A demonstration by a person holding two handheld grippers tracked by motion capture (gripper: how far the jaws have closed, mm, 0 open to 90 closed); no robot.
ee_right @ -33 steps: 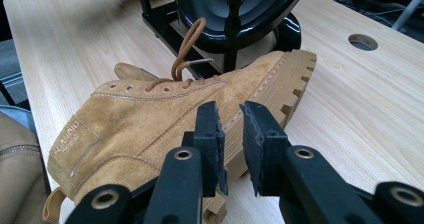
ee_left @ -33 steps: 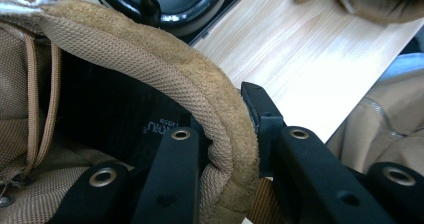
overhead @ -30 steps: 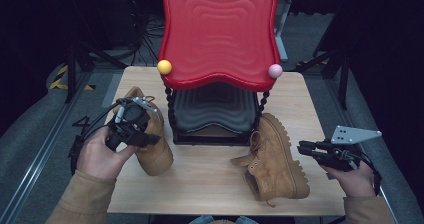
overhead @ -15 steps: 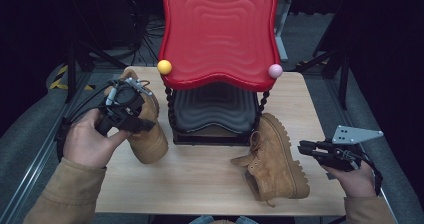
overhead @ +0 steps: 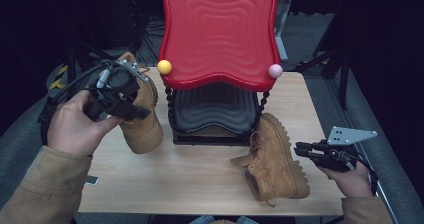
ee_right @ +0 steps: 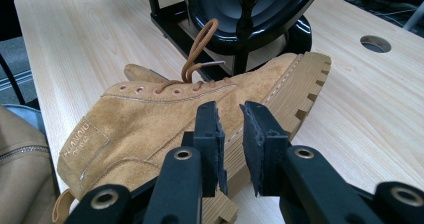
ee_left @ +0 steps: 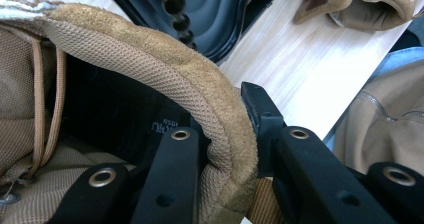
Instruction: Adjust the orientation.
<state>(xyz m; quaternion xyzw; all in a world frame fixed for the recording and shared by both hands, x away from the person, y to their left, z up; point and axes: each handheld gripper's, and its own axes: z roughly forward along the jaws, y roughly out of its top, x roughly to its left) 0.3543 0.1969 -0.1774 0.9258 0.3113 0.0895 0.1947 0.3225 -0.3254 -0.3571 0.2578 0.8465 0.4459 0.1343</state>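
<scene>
Left tongs [ee_left: 227, 149] pinching boot collar [ee_left: 200, 94], right tongs [ee_right: 230, 129] slightly parted (seemingly empty) — second boot [ee_right: 165, 119] beside.

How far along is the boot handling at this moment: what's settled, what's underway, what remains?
Settled: nothing is stowed; the black shelf under the red top looks bare. Underway: the left tool is clamped on the collar of the left boot, which looks tipped up at the table's left. Remaining: the second boot lies on its side on the table, and the right tool sits near its sole with jaws slightly apart, gripping nothing.
</scene>
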